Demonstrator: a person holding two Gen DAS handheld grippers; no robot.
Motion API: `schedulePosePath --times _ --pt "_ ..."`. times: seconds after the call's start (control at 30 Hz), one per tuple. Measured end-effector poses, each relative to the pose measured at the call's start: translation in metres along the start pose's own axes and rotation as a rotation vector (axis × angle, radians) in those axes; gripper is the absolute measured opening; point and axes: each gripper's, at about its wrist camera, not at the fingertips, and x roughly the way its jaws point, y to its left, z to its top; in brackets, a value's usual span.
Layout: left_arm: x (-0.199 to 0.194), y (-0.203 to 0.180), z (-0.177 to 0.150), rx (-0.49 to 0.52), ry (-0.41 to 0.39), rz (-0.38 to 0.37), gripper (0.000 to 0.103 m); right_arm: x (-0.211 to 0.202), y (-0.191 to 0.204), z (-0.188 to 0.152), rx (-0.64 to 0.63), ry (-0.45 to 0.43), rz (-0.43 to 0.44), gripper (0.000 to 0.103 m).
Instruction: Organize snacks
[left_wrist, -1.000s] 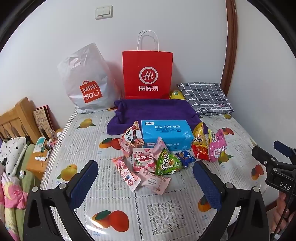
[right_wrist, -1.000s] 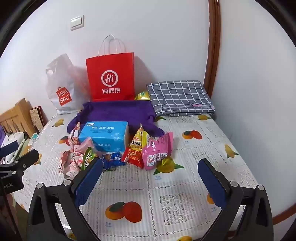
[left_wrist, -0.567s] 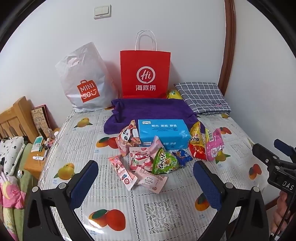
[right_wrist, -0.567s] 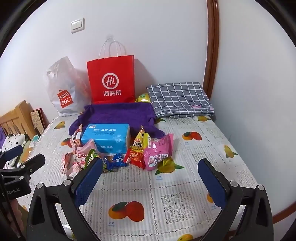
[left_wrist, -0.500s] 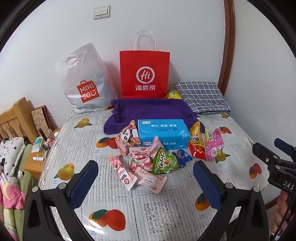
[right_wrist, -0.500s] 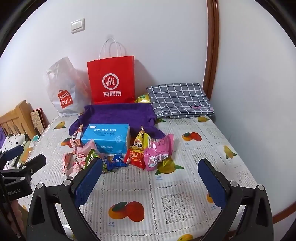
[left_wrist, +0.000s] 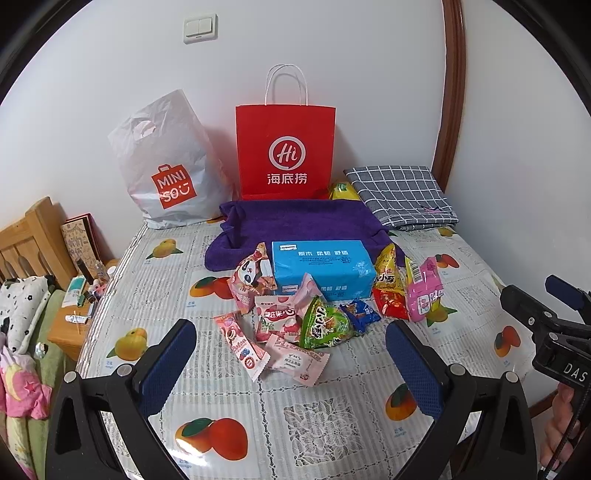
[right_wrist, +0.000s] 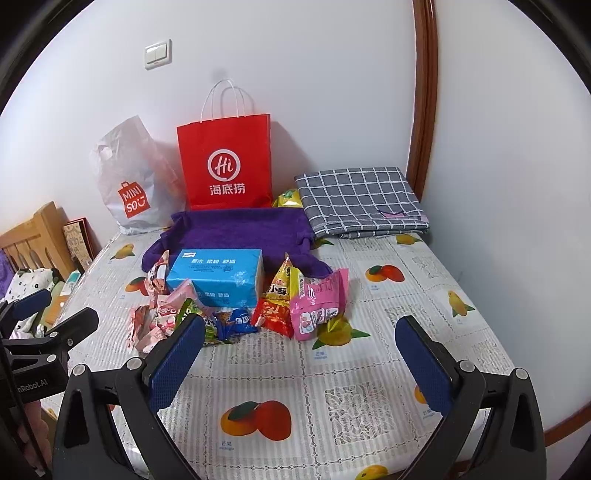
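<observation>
A: Left gripper (left_wrist: 291, 354) hangs low centre of its frame, jaws spread wide, nothing between them. Right gripper (right_wrist: 299, 354), same: released, empty, bottom of its view.

B: Change over the last second?

A: Slight. The snack pile (left_wrist: 317, 302) sits a touch lower and nearer in the left view than a second ago; both cameras have drifted only a little. No packet has shifted. My reading: the approach is barely begun and sorting has not started.

B: Where is the pile?

A: Mid-frame on the fruit-print tablecloth (left_wrist: 314, 417), bunched against the front of the blue tissue box (left_wrist: 321, 266). Green packet (left_wrist: 321, 326) and pink wrappers (left_wrist: 266, 347) lie at the near edge; pink pouch (right_wrist: 319, 304) and red-yellow bag (right_wrist: 275, 302) stand toward the right of the pile.

B: Room to move?

A: Bare cloth across the lower half of both frames, good for laying packets out. Purple towel (left_wrist: 303, 225) and red paper bag (left_wrist: 286, 147) close off the upper centre, white plastic bag (left_wrist: 166, 162) upper left, folded checked cloth (right_wrist: 360, 201) upper right. The table drops off at left toward bedding, and the wall stands near on the right.
</observation>
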Motion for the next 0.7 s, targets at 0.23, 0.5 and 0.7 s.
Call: schedulePosePath --times 0.23,0.5,0.7 --pt "-0.0011 -0.0004 -0.0007 0.000 -0.004 -0.002 0.103 -0.0010 -0.0006 -0.0015 0.005 -0.001 0.001 0.102" --pt "-0.0022 -0.0013 -0.0017 0.003 -0.007 -0.004 0.103 -0.0016 -0.0023 -0.0033 0.009 -0.002 0.003 0.102" --pt "-0.0027 -0.0022 -0.0028 0.003 -0.008 -0.003 0.103 -0.0019 -0.0024 -0.0039 0.010 -0.001 0.004 0.102"
